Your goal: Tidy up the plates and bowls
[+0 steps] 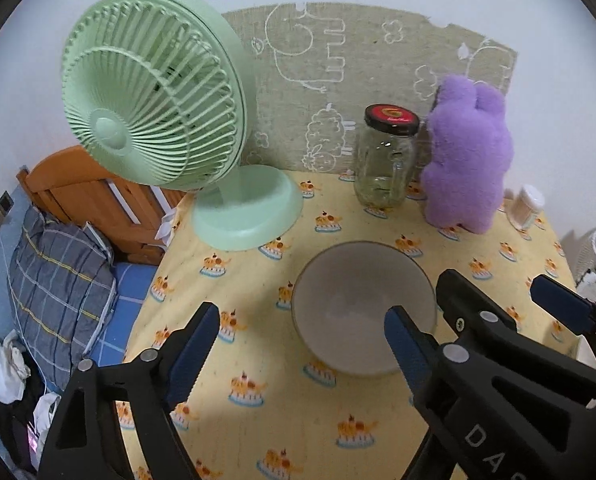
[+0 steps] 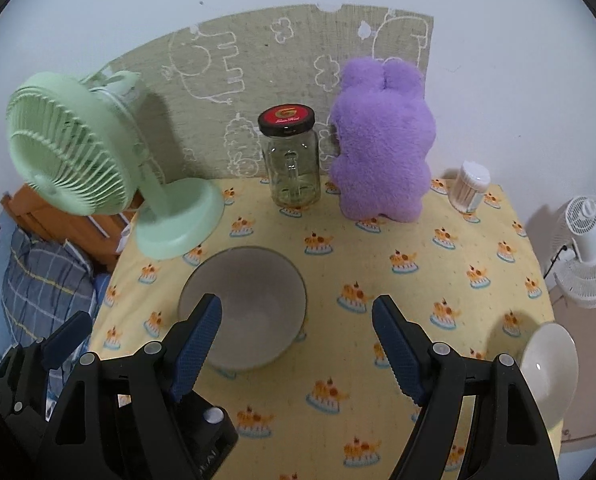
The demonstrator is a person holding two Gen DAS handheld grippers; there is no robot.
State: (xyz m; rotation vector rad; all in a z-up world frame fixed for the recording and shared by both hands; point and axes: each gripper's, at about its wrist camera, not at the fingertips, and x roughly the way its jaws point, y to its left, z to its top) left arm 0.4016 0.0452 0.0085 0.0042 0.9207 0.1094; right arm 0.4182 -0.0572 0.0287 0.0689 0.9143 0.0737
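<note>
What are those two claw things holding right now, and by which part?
Nothing. The left gripper and the right gripper both stand open above the tablecloth, near the grey bowl, with no pad pressing on it. The white bowl sits untouched.

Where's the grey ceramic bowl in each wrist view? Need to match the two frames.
Left wrist: grey ceramic bowl sits lower centre-right, behind the left gripper's right finger.
Right wrist: same bowl sits lower centre-left, behind the right gripper's left finger.
Shared landmark: the clear glass jar with a black and red lid stands behind the bowl.
</note>
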